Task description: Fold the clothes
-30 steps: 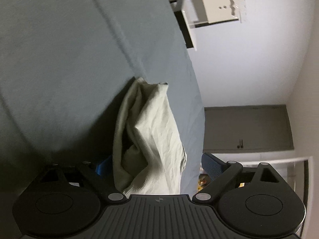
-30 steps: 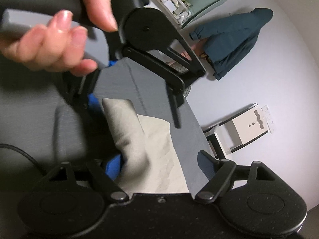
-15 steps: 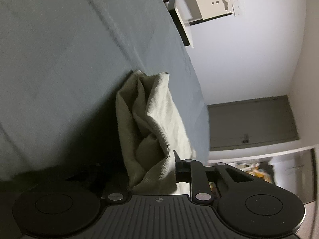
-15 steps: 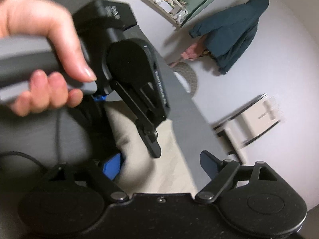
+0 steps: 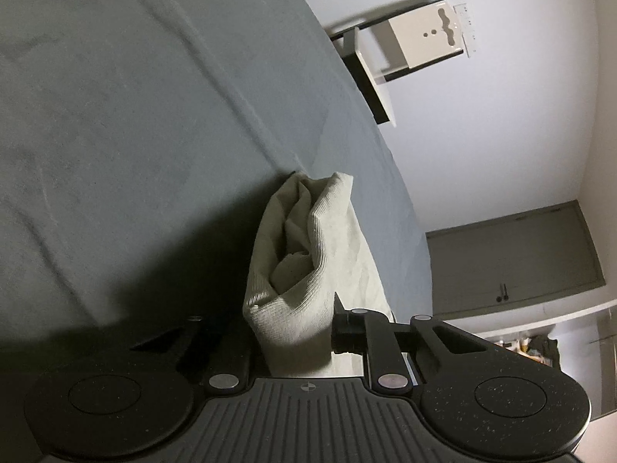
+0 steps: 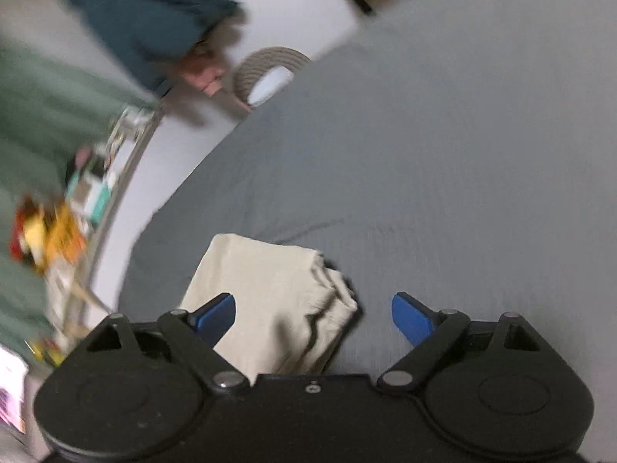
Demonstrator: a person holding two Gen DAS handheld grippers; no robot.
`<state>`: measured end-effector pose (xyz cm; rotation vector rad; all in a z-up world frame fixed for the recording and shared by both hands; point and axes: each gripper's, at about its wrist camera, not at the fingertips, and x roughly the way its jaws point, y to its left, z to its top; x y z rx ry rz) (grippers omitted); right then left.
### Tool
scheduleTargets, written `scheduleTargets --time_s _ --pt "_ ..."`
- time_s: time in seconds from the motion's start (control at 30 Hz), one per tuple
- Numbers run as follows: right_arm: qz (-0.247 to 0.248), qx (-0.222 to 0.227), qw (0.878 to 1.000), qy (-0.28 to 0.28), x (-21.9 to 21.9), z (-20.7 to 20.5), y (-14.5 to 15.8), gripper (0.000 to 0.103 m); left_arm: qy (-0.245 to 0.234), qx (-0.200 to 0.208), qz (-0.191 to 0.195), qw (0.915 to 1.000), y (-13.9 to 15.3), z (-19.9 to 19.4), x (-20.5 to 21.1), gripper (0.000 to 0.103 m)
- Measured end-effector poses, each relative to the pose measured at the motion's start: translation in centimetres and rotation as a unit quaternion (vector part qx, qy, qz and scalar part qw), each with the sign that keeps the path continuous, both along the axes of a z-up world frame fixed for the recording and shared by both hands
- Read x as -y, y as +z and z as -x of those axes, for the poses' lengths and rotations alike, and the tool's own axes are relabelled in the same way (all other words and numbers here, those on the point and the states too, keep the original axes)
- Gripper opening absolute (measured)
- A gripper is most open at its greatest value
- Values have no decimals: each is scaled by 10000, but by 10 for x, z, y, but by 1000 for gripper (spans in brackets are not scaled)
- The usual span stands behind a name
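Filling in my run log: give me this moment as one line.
left gripper: shut on cloth | right gripper: open over cloth | cloth: folded on grey sheet

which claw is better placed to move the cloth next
Left. The left claw is shut on the beige cloth, while the right claw hangs open with nothing gripped.

Left gripper (image 5: pixel 295 332) apparently clamps cream cloth (image 5: pixel 308 254) over grey bedsheet (image 5: pixel 135 115).

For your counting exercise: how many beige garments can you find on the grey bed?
1. The beige garment lies folded on the grey bed, its near end clamped in the left tool; the open right tool hovers over it. Others may lie outside the views.
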<state>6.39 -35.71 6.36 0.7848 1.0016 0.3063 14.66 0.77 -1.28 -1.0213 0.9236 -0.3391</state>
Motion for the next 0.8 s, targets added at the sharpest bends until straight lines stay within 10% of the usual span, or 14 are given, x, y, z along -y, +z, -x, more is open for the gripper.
scheduleTargets --time_s 0.4,0.5,0.57,0.8 --pt "-224 115 9985 494 -33 -12 -27 64 -30 68 -425 9991 4 24 -6 18" --pt "-155 302 9986 404 -30 -12 -28 50 -62 137 -556 9983 11 25 -7 18" --pt "-135 345 9985 410 -29 -14 -31 22 -54 183 -673 9976 15 27 -10 18" --pt "-260 764 9961 348 -40 -13 -10 20 137 775 -1278 9887 61 33 -31 18"
